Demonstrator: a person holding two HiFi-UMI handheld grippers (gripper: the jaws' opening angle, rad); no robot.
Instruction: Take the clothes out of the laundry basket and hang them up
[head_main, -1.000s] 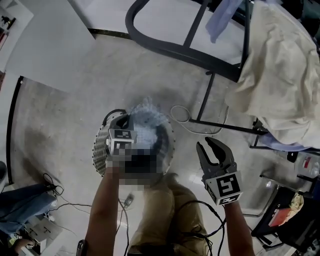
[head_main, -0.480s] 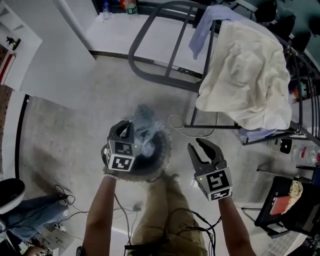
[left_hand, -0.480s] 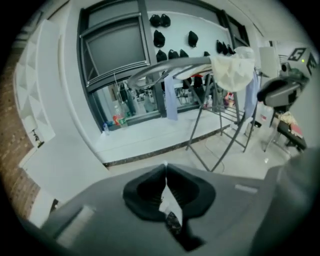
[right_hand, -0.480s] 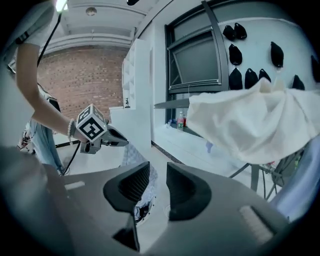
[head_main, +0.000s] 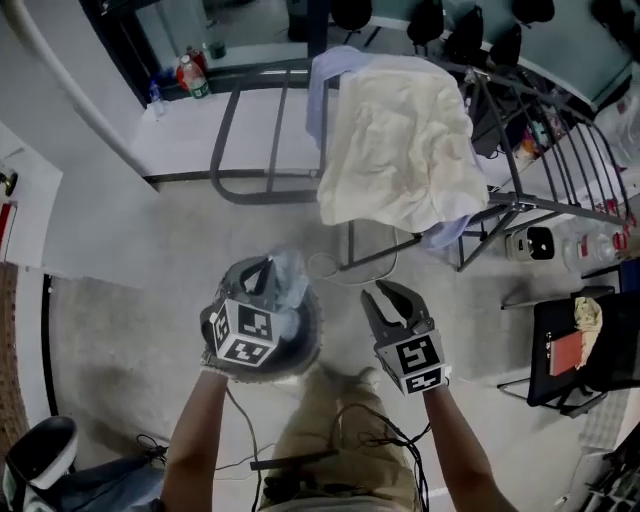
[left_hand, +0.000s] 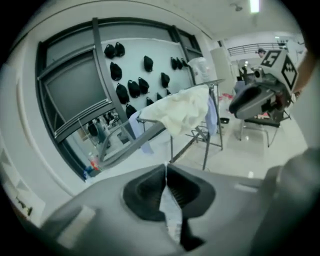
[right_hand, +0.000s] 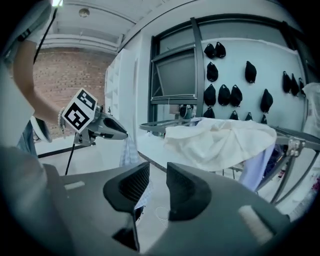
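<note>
Since caught by only a thin fold, liable to slip: blue checked cloth, pinched between the closed jaws of the left gripper and hanging slack over the mouth of the laundry basket. Judging by so narrow a bite, likely to pull out under a jerk or a snag, and then to fall back into the basket or onto the floor beside it. Hard to tell from above whether clear of the basket rim at its lower end; if not, apt to catch there and tug against the grip. Bunched too, so likely to go over a rail in a lump without a second hold.

Just beside, to the right: right gripper, jaws apart with a middling gap and nothing between. Free to take a second corner, but prone to grab a double layer, or to miss altogether should the cloth swing.

Farther out: drying rack, well apart from both grippers. Loaded on its right part with a cream sheet, a lilac garment showing at its edge; bare rails only toward the left. Risk there of laying the cloth over the sheet, or of brushing the sheet and dragging it off. Thin cable loop on the floor between basket and rack: a possible trip or snag on the way across.
</note>
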